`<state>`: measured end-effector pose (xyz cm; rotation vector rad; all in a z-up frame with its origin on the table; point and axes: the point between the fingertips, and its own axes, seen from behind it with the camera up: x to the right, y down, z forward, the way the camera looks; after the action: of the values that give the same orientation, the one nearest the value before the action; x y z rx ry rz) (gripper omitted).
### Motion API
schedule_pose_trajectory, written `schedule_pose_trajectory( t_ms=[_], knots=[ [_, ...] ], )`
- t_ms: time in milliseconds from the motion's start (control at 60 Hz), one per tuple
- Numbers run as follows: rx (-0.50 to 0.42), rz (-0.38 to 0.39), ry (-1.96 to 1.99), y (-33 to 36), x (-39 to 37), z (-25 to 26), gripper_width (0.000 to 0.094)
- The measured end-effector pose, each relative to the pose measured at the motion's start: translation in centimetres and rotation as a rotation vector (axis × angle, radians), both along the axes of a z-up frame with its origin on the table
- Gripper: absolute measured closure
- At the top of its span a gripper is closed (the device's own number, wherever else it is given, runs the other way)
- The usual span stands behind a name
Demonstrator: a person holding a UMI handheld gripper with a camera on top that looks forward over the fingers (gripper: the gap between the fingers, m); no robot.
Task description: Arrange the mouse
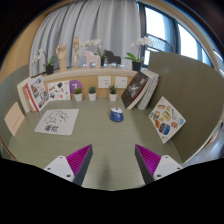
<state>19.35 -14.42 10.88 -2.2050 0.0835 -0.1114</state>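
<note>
A small blue and grey mouse [116, 115] sits on the green-grey table [110, 140], well beyond my fingers and slightly right of the midline. My gripper [112, 160] is open and empty, its two fingers with magenta pads [77, 159] wide apart above the near part of the table. Nothing stands between the fingers.
A printed sheet [57, 121] lies on the table left of the mouse. A picture book [166, 118] leans at the right. Books [37, 93], small potted plants [93, 92] and a leaning book [140, 88] line the back shelf under a curtained window.
</note>
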Motion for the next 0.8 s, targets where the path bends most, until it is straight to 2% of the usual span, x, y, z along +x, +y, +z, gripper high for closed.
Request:
schedule_pose_trajectory(
  t_ms=[117,233,500,667,700,767,800],
  knots=[
    [-0.068,-0.019,0.009,4.1,3.3,-5.8,0.0078],
    [-0.123,-0.012,0.010,9.3,5.0,-9.4,0.0085],
    [-0.137,-0.011,0.030,23.1,5.5,-11.7,0.0093],
    [-0.128,-0.018,0.081,29.0,5.2,-11.9,0.0179],
    [-0.131,-0.023,0.079,29.6,5.4,-11.9,0.0219],
    [-0.136,-0.036,0.075,30.3,5.5,-11.9,0.0404],
    [-0.140,-0.038,0.065,30.3,5.5,-11.9,0.0416]
  ],
)
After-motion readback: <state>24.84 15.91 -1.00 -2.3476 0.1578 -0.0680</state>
